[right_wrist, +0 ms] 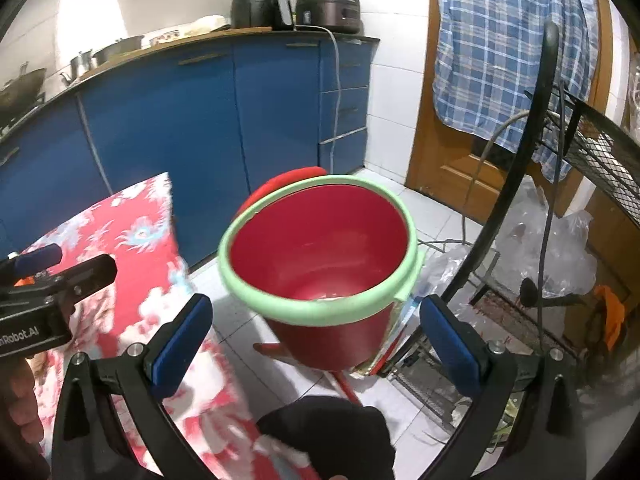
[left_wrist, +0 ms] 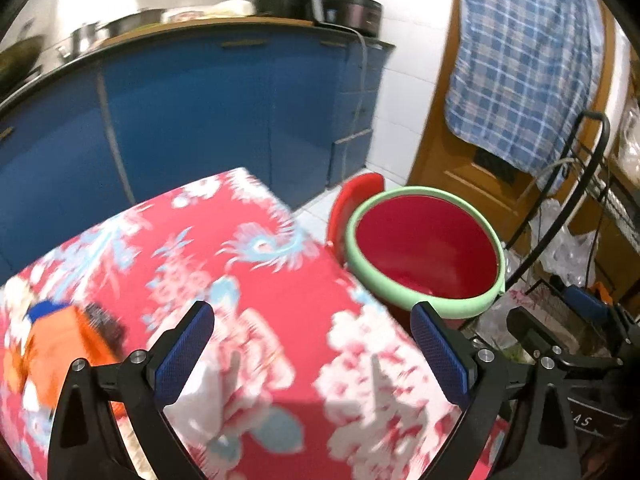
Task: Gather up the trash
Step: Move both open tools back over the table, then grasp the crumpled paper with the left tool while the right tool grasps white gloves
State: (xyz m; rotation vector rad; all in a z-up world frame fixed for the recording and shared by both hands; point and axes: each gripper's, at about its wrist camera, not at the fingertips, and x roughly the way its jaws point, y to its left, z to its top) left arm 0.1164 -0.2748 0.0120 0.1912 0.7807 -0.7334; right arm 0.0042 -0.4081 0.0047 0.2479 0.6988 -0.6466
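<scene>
left wrist view, from the left: an orange packet (left_wrist: pixel 60 344), blurred, lies on the table (left_wrist: pixel 280 300) under its red flowered cloth, just ahead of the left finger of the left hand-held gripper (left_wrist: pixel 312 328), whose blue pads are spread wide with nothing between them. to the right, past the table edge, stands a red bin (left_wrist: pixel 424 248) with a pale green rim, its inside looking bare. right wrist view: the right hand-held gripper (right_wrist: pixel 316 320) is likewise spread and empty, hanging just above the bin (right_wrist: pixel 320 248), the floor tiles below.
</scene>
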